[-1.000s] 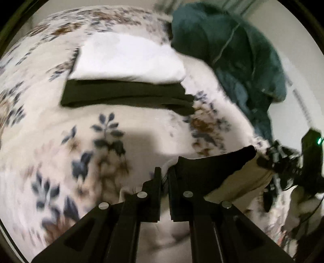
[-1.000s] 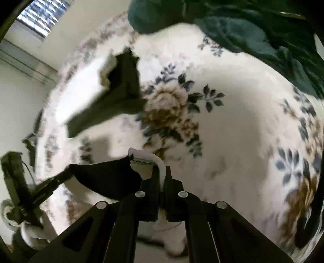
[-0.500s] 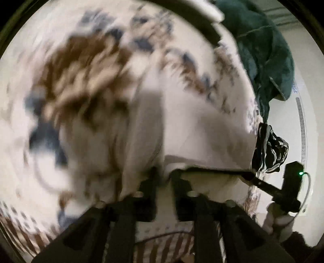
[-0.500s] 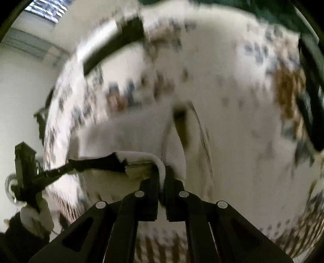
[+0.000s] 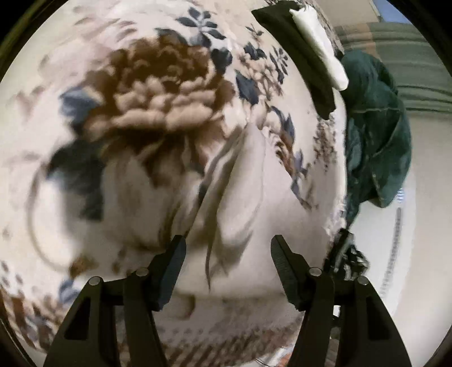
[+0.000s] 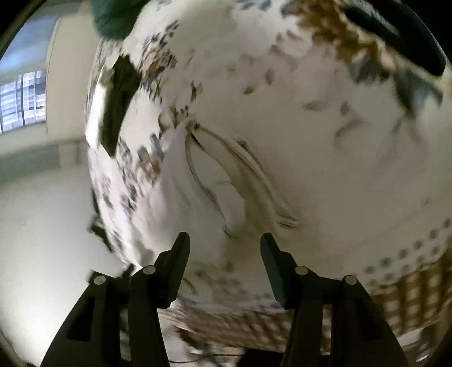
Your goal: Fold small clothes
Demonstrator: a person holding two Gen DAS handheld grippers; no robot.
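A small cream-white garment [image 5: 240,197] lies on the floral blanket [image 5: 141,93], right in front of my left gripper [image 5: 227,251], which is open and empty above its near edge. In the right wrist view the same garment [image 6: 214,180] shows its trimmed opening, and my right gripper [image 6: 224,248] is open and empty just over it. Both views are blurred. A folded stack, a white piece [image 5: 319,42] on a dark one [image 5: 302,59], lies at the far edge of the blanket; it also shows in the right wrist view [image 6: 113,104].
A dark green garment [image 5: 375,146] is heaped at the right beyond the blanket's edge, and shows at the top of the right wrist view [image 6: 115,17]. The blanket's checked border [image 6: 395,299] hangs at the near side. A window [image 6: 22,101] is at the left.
Both grippers held the garment stretched between them above the blanket, then lowered it. Now both have opened and let go, and the garment lies on the blanket.
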